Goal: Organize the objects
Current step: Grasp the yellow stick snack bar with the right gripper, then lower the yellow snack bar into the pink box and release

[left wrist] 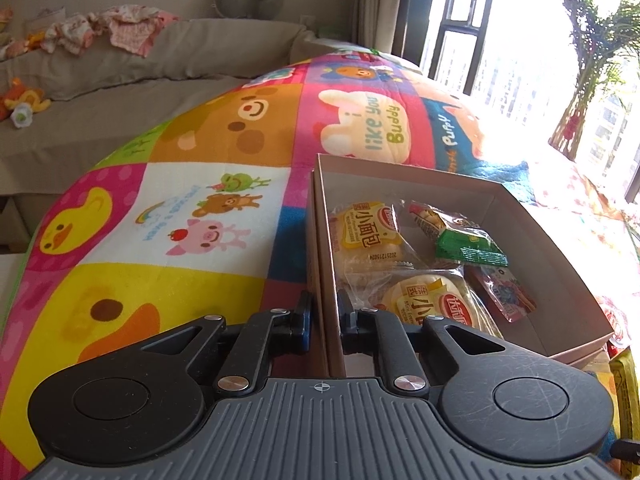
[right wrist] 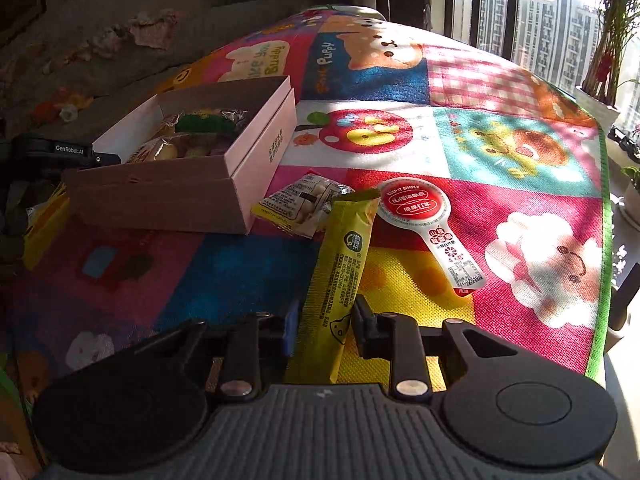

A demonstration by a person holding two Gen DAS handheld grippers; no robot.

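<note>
An open pink cardboard box (left wrist: 560, 280) sits on a colourful cartoon mat (left wrist: 192, 208). Inside lie two yellow bread packets (left wrist: 368, 232), a green snack packet (left wrist: 468, 248) and a red packet (left wrist: 504, 294). My left gripper (left wrist: 325, 312) is shut on the box's near left wall (left wrist: 322, 264). In the right wrist view the box (right wrist: 256, 148) is at the left. My right gripper (right wrist: 325, 322) is shut on a long yellow stick packet (right wrist: 340, 268), which points away toward the box.
On the mat beside the box lie a yellow-edged clear snack packet (right wrist: 300, 204) and a red spoon-shaped packet (right wrist: 424, 216). A grey sofa (left wrist: 120, 80) with clothes and toys stands behind. Windows and potted plants (right wrist: 608, 40) are to the right, past the mat's green edge (right wrist: 604, 240).
</note>
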